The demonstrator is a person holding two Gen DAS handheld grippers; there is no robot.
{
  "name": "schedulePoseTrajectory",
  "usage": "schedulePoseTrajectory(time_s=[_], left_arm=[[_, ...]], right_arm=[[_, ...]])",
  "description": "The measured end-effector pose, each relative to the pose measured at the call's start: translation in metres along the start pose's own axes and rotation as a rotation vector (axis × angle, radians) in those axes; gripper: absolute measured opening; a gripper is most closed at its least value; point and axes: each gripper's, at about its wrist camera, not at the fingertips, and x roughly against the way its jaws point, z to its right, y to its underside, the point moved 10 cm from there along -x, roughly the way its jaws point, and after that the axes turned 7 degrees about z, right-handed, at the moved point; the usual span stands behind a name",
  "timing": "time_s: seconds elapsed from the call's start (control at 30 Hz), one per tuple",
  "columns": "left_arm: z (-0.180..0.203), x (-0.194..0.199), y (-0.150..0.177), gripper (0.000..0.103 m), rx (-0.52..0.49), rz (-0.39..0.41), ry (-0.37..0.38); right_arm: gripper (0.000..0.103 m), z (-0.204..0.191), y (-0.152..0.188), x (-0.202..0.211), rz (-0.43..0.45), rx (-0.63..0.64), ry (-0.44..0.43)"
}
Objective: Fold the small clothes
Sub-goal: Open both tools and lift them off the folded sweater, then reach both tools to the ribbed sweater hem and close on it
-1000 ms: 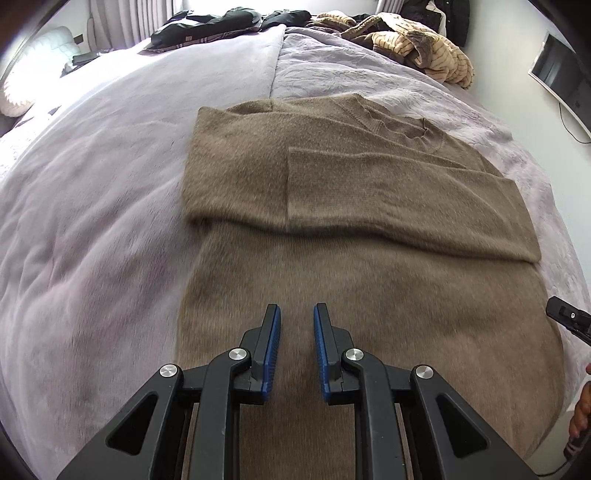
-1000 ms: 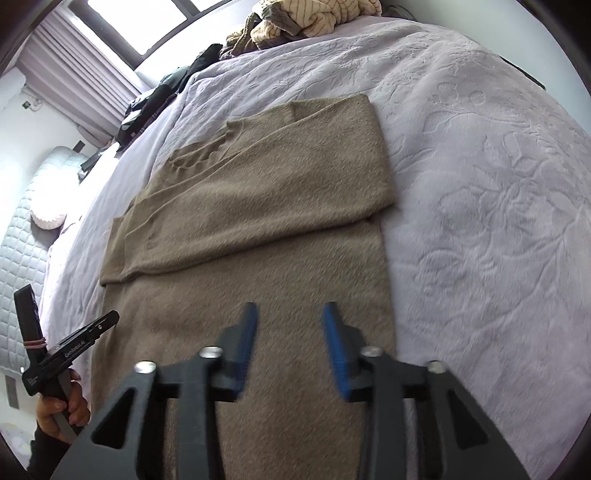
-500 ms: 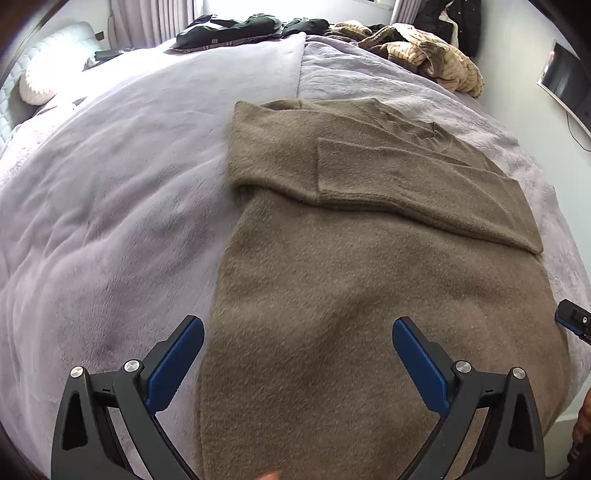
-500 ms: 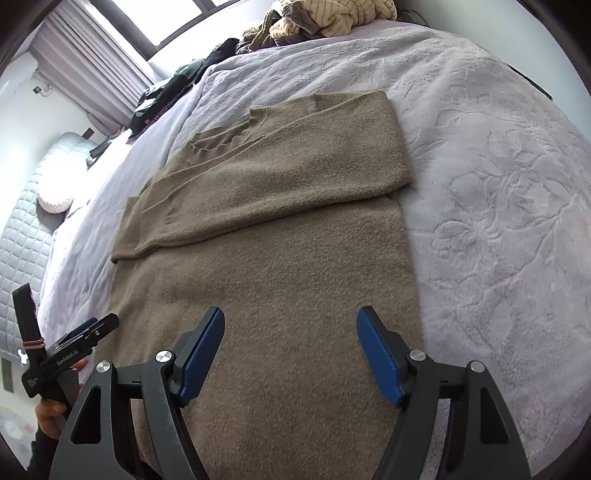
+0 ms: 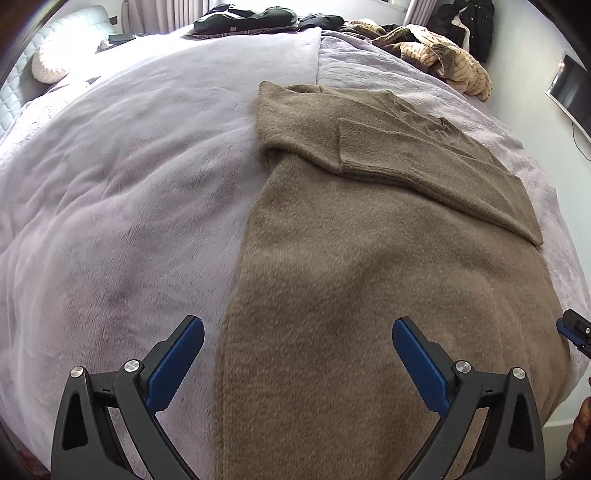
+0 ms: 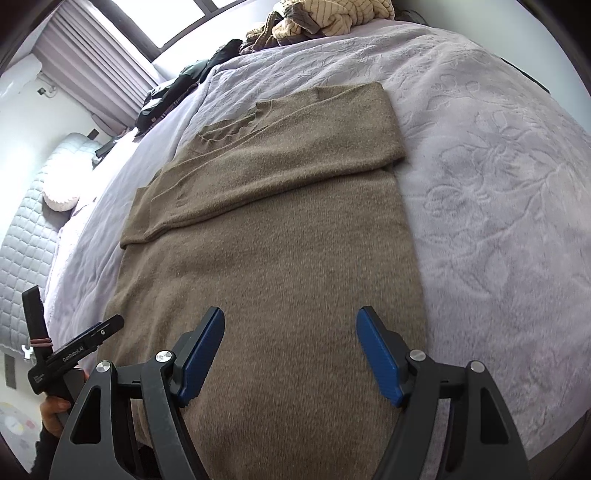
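A brown knitted sweater (image 5: 369,266) lies flat on the lilac bedspread (image 5: 122,192), both sleeves folded across its chest. My left gripper (image 5: 297,328) hovers over the sweater's lower left part, jaws wide open and empty; its left finger is over the blanket, its right finger over the knit. In the right wrist view the same sweater (image 6: 277,240) fills the middle. My right gripper (image 6: 291,314) stands open above its lower right part, nothing between the blue pads (image 6: 376,354). The person's hand (image 6: 55,410) on the left tool shows at the lower left.
A heap of striped beige clothes (image 5: 447,55) and dark garments (image 5: 251,22) lie at the bed's far end. A round pillow (image 5: 48,62) sits far left by the headboard. A screen (image 5: 569,92) hangs on the right wall. The bed's near edge is just below the grippers.
Both grippers have opened wide from nearly shut. The left one has shifted toward the sweater's left edge, the right one toward its right edge.
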Motion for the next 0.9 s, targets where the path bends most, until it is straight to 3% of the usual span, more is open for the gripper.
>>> schedulePoseTrajectory(time_s=[0.33, 0.73, 0.9], left_arm=[[-0.024, 0.020, 0.012, 0.102, 0.014, 0.033, 0.034], [-0.023, 0.047, 0.043, 0.102, -0.007, 0.009, 0.180], [-0.017, 0.060, 0.057, 0.102, -0.003, -0.028, 0.286]], right_arm=[[0.077, 0.008, 0.012, 0.016, 0.048, -0.105, -0.116], [0.077, 0.016, 0.018, 0.040, 0.085, -0.170, -0.235], [0.077, 0.025, 0.033, 0.057, 0.085, -0.180, -0.305]])
